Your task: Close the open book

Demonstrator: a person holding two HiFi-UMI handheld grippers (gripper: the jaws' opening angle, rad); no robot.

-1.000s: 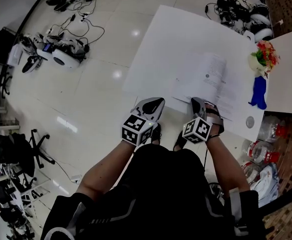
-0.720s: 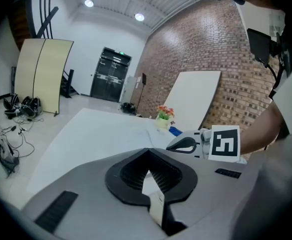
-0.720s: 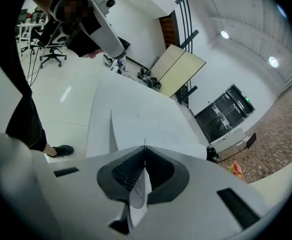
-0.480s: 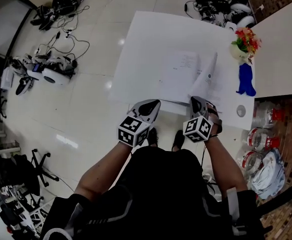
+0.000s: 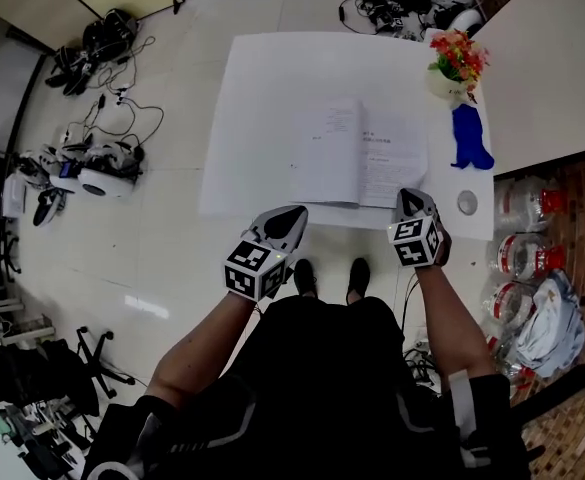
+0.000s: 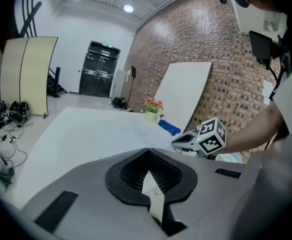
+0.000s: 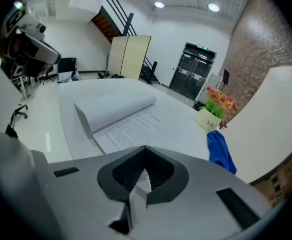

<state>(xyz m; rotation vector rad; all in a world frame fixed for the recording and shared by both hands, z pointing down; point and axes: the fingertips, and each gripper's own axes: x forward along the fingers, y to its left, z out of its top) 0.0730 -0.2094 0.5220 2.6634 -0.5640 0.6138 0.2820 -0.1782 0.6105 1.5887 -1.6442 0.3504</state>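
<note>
From the head view, the book (image 5: 357,153) lies on the white table (image 5: 262,118) in front of the person. The leaf that stood upright a moment ago is now laid over on the thick left half. A printed page still faces up on the right, so the book looks only partly closed. The right tongs (image 5: 410,200) are now back at the near table edge, just right of the book, and the left tongs (image 5: 290,215) hang at the edge to its left, neither touching it. In the left gripper view those jaws meet with nothing between them, and the table stretches beyond. In the right gripper view the jaws are also together and empty. The book lies ahead, its pages heaped leftward, so more probably needs turning.
</note>
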